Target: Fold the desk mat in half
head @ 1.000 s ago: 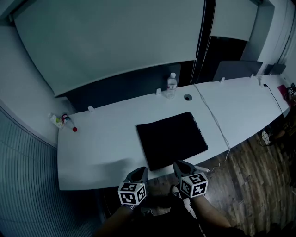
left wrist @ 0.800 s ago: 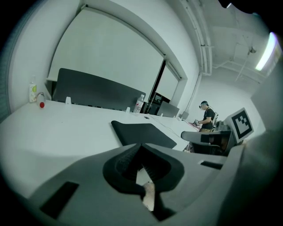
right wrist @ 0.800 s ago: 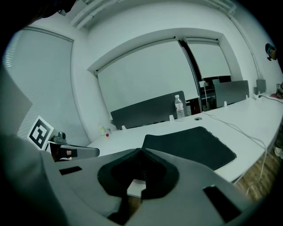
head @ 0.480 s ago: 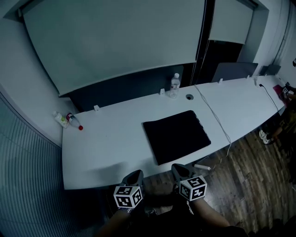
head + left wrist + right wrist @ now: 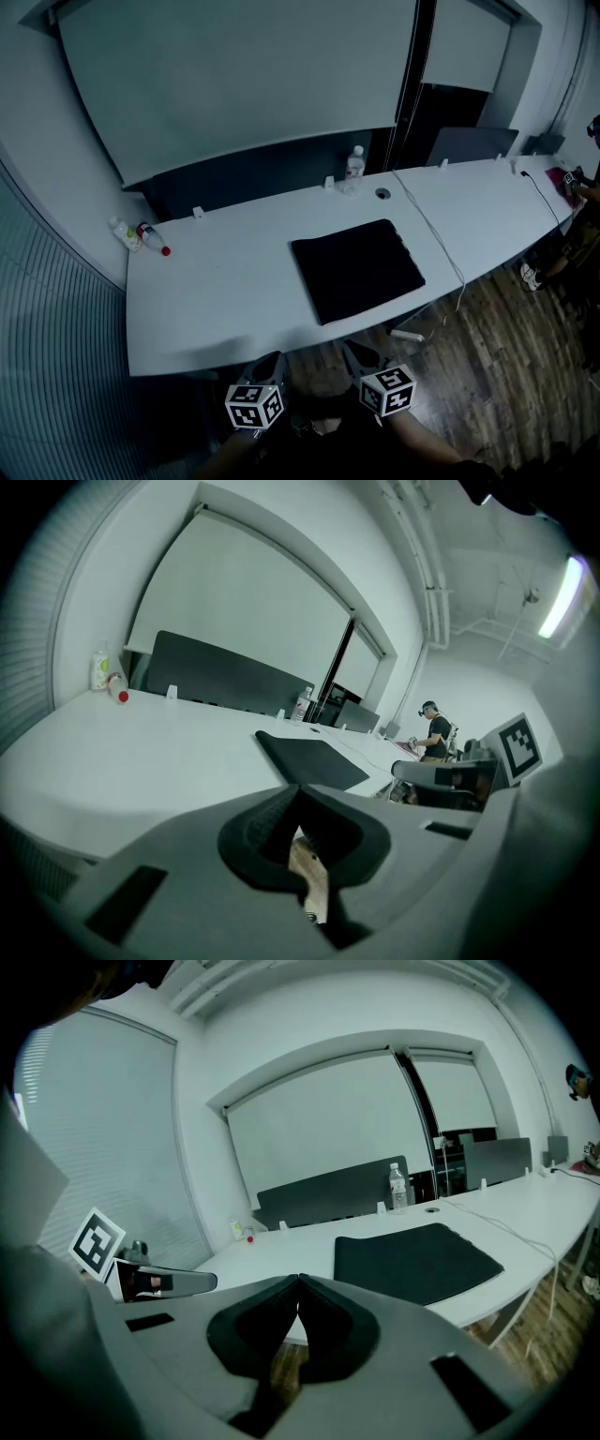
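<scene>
Lately both backed off toward 6 o'clock, clear of desk (image 5: 216, 291) edge: left gripper (image 5: 272, 361), right gripper (image 5: 354, 352) closed, empty. Mat (image 5: 361, 267) lies flat at 12 o'clock, untouched; folding likely finished or paused.

Long white table (image 5: 216, 281). A black desk mat (image 5: 358, 270) is laid flat near the front edge. A clear water bottle (image 5: 354, 167) stands upright at the far edge, beside a round grommet (image 5: 382, 194). Two small bottles (image 5: 136, 236) are seen at the far left corner. A thin cable (image 5: 436, 242) is run across the top, just right of the mat.
</scene>
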`<state>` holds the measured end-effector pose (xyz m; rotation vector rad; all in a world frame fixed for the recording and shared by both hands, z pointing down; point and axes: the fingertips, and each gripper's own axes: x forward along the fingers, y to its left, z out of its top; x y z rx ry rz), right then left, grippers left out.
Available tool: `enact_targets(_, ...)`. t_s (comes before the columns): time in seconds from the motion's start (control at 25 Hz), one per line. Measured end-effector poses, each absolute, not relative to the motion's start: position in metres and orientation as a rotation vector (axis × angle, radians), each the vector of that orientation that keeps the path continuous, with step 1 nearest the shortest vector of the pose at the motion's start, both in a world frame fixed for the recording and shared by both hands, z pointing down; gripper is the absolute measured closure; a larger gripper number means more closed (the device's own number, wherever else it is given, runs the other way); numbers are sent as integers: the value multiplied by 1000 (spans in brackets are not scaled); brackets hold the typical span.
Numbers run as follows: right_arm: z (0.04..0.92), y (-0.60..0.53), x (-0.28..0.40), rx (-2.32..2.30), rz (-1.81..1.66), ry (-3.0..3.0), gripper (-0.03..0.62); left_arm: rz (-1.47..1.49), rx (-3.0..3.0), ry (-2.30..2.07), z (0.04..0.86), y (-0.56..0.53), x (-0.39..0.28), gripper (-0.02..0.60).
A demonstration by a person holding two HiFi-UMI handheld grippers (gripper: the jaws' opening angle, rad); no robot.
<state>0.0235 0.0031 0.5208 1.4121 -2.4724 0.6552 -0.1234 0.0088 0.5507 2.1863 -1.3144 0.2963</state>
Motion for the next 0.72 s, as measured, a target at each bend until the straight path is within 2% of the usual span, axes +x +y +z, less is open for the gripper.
enact_targets(0.72,528,31,37,1401,673,-2473,572,330,2236,-1303,542,30,-100,575)
